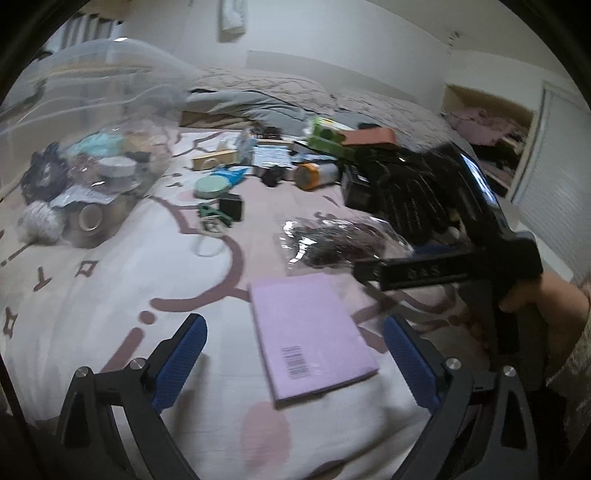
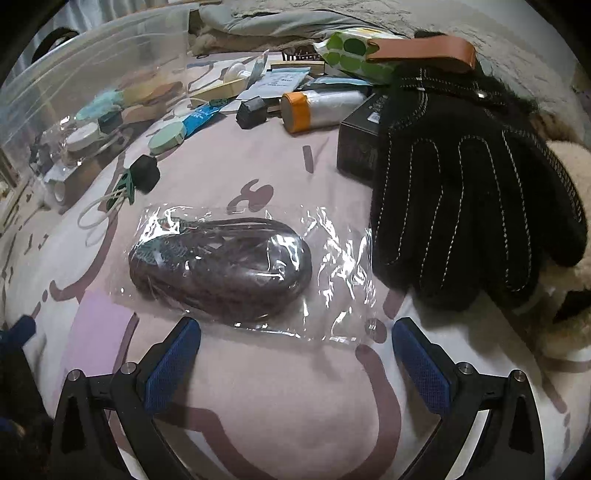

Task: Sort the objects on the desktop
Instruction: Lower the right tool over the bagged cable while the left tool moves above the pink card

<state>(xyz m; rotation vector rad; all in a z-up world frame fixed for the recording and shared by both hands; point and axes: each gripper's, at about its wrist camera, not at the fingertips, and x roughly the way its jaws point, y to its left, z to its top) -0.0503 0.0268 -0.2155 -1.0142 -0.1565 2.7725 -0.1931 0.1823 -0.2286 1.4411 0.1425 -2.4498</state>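
1. The left claw (image 1: 293, 363) gapes wide over a thin lilac paperback booklet (image 1: 310, 338) lying flat near the bed's front edge; light and bendy, best pinched at an edge.
2. The right claw (image 2: 295, 363) hangs wide and empty before a crinkly clear bag of dark coiled cord (image 2: 221, 267): slippery, soft, so grip the bulge.
3. Beyond, a floppy black stitched glove (image 2: 476, 206).

A bed (image 1: 92, 302) spread with a pale sheet printed in mauve shapes filled the room. Grey quilts (image 1: 280, 92) lay bunched at twelve o'clock beneath a plain cream wall (image 1: 332, 33). At two o'clock stood an open doorway (image 1: 491, 125), dim inside.
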